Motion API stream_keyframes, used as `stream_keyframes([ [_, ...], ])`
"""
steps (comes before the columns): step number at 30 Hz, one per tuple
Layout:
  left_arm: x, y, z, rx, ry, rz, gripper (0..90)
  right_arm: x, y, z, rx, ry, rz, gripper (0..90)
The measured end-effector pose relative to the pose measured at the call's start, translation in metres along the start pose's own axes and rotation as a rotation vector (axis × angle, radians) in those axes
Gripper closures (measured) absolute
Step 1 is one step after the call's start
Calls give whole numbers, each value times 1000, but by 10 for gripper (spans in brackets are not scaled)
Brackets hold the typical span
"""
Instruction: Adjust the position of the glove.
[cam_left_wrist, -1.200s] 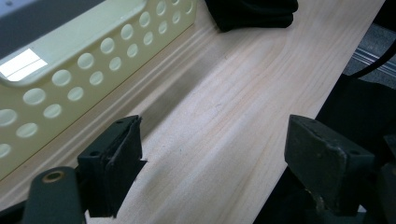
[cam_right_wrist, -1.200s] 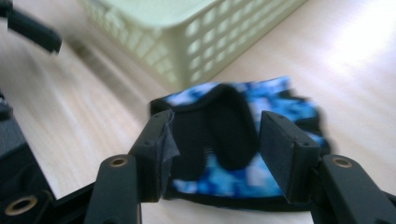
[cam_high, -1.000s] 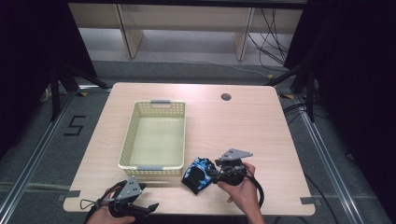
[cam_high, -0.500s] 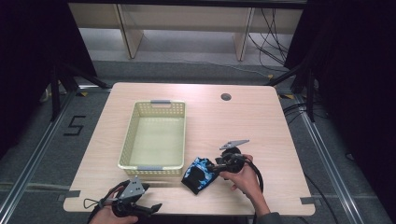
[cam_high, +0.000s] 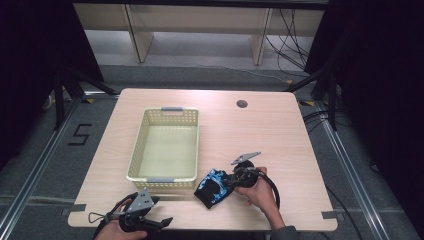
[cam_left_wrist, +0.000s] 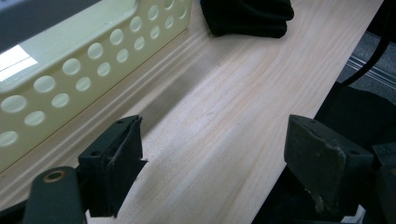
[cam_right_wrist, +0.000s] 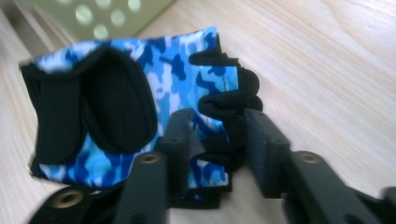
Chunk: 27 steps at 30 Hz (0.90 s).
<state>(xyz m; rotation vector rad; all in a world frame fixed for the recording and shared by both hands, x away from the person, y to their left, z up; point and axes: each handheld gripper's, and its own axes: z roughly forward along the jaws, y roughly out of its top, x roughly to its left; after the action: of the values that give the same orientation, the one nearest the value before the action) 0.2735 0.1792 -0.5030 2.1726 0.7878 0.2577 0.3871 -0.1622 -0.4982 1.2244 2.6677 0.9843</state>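
Pale wood table (cam_high: 280, 135) on grey floor (cam_high: 45, 150). Dark curtains (cam_high: 380, 75) at both sides. Light wooden shelving (cam_high: 200, 20) behind. Loose cables (cam_high: 285, 35) at right.

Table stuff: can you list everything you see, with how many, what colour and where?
Table: one, light wood, in the middle of the room.
Basket: one, pale yellow with holes in its sides, on the table's left half, nothing in it.
Glove: one, blue camouflage with black patches, lying on the table just right of the basket's near corner.
Hole: one, dark and round, in the table near its far edge.
Left gripper: one, black, at the table's near edge, jaws open, holding nothing.
Right gripper: one, black, jaws closed around the glove's finger end.
Hands: two, each holding a gripper.
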Motion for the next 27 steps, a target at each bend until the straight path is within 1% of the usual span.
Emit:
stream_keyframes([
  [1,0,0,0,0,0,1,192,1,-2,-1,-5,0,-1,677],
  [2,-1,0,0,-4,-1,-7,192,0,-4,-1,-11,17,-26,691],
  [3,-1,0,0,-3,-3,-14,192,2,-7,-2,-14,3,-10,707],
  [5,-2,0,1,-1,-7,-28,192,3,-10,-4,-16,2,-25,745],
  [6,-1,0,0,2,-8,1,192,4,-11,-5,-4,3,-27,767],
  [7,-1,0,1,-1,-7,-2,192,5,-12,-5,-12,2,-29,792],
  [8,-3,0,1,-3,-10,-24,193,6,-13,-3,-26,-5,-22,798],
  [9,-2,1,1,-3,-9,-3,193,7,-13,-6,-7,-11,-23,808],
  [10,-1,1,1,-5,-12,-8,194,9,-13,-6,-10,-14,-12,814],
  [11,-2,1,2,-16,-15,-26,202,10,-15,-6,-17,-4,-8,821],
  [12,-3,1,3,-19,-18,-48,221,10,-16,-6,-22,-4,3,824],
  [13,-4,1,3,-25,-28,-57,247,9,-18,-8,-34,0,12,825],
  [14,-3,2,4,-4,-34,-47,251,8,-20,-8,-48,1,8,825],
  [15,-7,2,7,-29,-50,-89,249,10,-23,-9,-57,-1,47,826],
  [16,-7,3,7,-11,-54,-83,250,10,-25,-11,-58,-10,35,826],
  [17,-9,4,9,-15,-70,-89,256,10,-26,-13,-48,-17,43,826],
  [18,-12,6,11,-13,-95,-114,266,11,-29,-15,-50,-9,47,826],
  [19,-14,7,12,-20,-107,-125,270,12,-32,-14,-82,-17,58,826],
  [20,-16,9,16,0,-132,-152,273,12,-33,-16,-62,-10,56,826],
  [21,-20,12,19,-2,-182,-193,280,12,-36,-18,-68,5,61,825],
  [22,-21,15,21,8,-219,-217,285,11,-38,-18,-71,22,75,824],
  [23,-23,18,24,4,-237,-225,288,11,-39,-18,-59,39,67,823],
  [24,-26,21,27,7,-240,-225,294,12,-39,-19,-58,23,79,823],
  [25,-29,24,30,13,-238,-226,304,12,-40,-19,-58,20,79,823],
  [26,-30,27,34,13,-238,-213,311,13,-41,-19,-70,14,68,822],
  [27,-32,29,37,12,-239,-220,322,14,-42,-18,-95,10,67,821],
])
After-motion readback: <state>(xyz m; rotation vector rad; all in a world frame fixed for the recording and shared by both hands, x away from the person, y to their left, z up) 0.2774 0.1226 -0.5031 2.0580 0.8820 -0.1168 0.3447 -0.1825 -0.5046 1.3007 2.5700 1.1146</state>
